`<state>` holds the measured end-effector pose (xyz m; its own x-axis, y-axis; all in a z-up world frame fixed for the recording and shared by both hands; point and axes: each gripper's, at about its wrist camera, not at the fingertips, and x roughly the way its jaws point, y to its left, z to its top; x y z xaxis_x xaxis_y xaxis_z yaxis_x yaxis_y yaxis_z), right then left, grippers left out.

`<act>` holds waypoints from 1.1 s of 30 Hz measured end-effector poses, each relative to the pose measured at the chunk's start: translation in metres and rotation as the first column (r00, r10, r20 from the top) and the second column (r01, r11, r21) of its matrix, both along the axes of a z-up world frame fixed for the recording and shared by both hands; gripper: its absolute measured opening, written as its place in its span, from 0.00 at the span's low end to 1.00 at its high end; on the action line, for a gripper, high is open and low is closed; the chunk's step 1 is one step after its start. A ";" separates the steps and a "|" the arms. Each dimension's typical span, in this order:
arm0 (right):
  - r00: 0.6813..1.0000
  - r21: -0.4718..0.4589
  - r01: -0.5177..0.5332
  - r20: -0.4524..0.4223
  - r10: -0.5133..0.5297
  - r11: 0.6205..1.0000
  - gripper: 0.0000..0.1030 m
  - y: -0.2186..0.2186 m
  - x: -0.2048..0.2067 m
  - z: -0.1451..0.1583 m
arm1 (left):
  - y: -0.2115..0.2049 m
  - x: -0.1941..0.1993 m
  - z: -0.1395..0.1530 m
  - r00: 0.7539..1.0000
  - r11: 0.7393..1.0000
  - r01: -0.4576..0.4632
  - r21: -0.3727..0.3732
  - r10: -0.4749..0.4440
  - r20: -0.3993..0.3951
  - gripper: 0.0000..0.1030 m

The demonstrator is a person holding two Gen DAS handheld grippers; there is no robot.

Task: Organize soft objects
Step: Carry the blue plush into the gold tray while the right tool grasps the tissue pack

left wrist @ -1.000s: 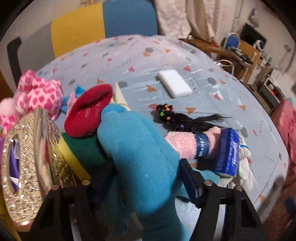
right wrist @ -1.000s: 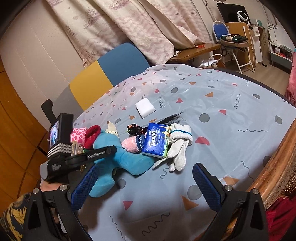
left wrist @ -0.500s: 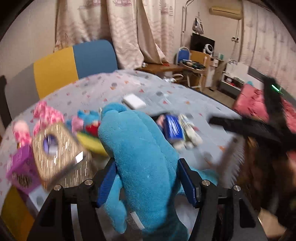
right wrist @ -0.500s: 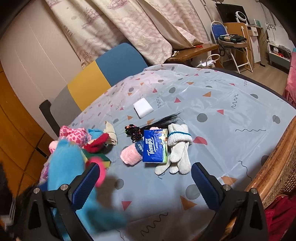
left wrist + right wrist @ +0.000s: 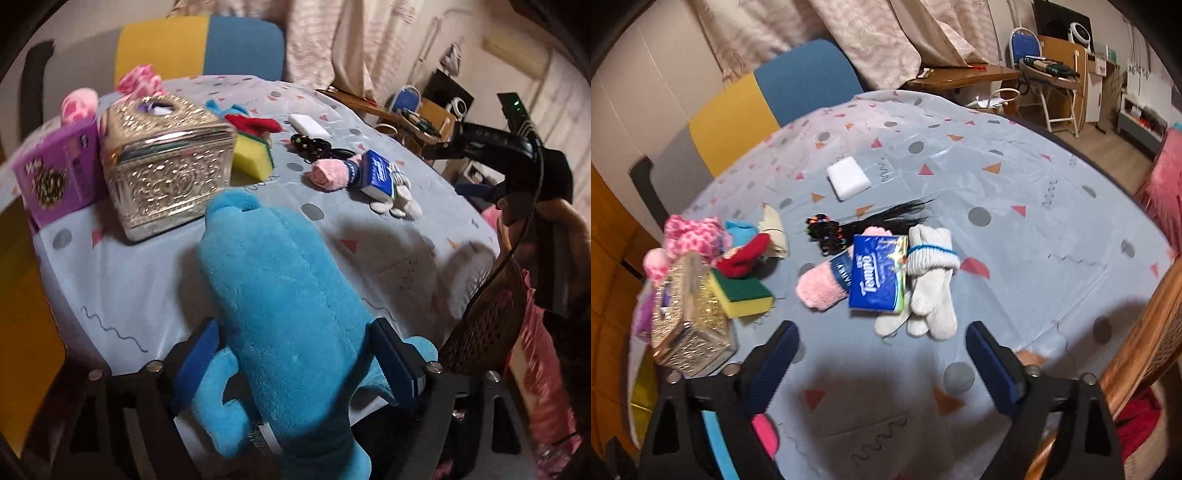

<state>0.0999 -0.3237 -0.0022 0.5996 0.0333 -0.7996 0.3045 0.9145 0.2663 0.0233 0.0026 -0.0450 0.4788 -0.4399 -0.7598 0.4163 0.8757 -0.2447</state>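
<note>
A big blue plush toy (image 5: 280,288) lies lengthwise on the patterned tablecloth (image 5: 147,288) near the front edge. It sits between the jaws of my left gripper (image 5: 295,354), which are opening; the pads no longer squeeze it. A corner of that plush (image 5: 714,439) shows low in the right wrist view. My right gripper (image 5: 882,354) hovers over bare cloth with nothing between its jaws, which are closing slightly. Just beyond it lie bundled white socks (image 5: 932,288), a blue tissue pack (image 5: 877,273) and a rolled pink sock (image 5: 820,288).
A gold embossed tissue box (image 5: 166,166), a purple box (image 5: 55,173), a yellow-green sponge (image 5: 742,295), a red soft item (image 5: 742,254) and a pink spotted plush (image 5: 692,232) crowd the left. Black hair ties (image 5: 827,230) and a white sponge (image 5: 847,177) lie farther back. A wicker chair (image 5: 1137,332) stands right.
My left gripper carried the blue plush out of the pile to the table's near edge and its jaws widened. My right gripper shifted a little toward the socks and narrowed slightly.
</note>
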 end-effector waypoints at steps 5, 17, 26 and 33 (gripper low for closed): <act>0.998 -0.061 -0.007 -0.059 0.003 0.998 0.82 0.004 0.039 -0.008 | 0.007 0.007 0.001 0.999 0.999 -0.033 -0.031 0.032 -0.031 0.88; 0.976 -0.211 -0.060 -0.216 0.013 0.976 0.50 0.010 0.093 -0.063 | 0.004 0.020 -0.003 0.989 0.996 -0.084 -0.020 0.081 -0.121 0.93; 0.992 -0.181 -0.013 -0.122 -0.009 0.983 0.33 0.006 0.088 -0.043 | -0.003 0.018 -0.001 0.996 0.997 -0.074 -0.010 0.074 -0.046 0.66; 0.995 -0.166 -0.028 -0.100 0.012 0.986 0.26 0.008 0.089 -0.041 | 0.007 0.008 0.011 0.995 0.995 -0.098 -0.036 0.097 -0.021 0.63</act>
<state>0.1889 -0.3157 -0.0433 0.5184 -0.0942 -0.8499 0.3028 0.9497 0.0794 0.0318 0.0100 -0.0337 0.5060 -0.4197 -0.7535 0.3239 0.9021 -0.2850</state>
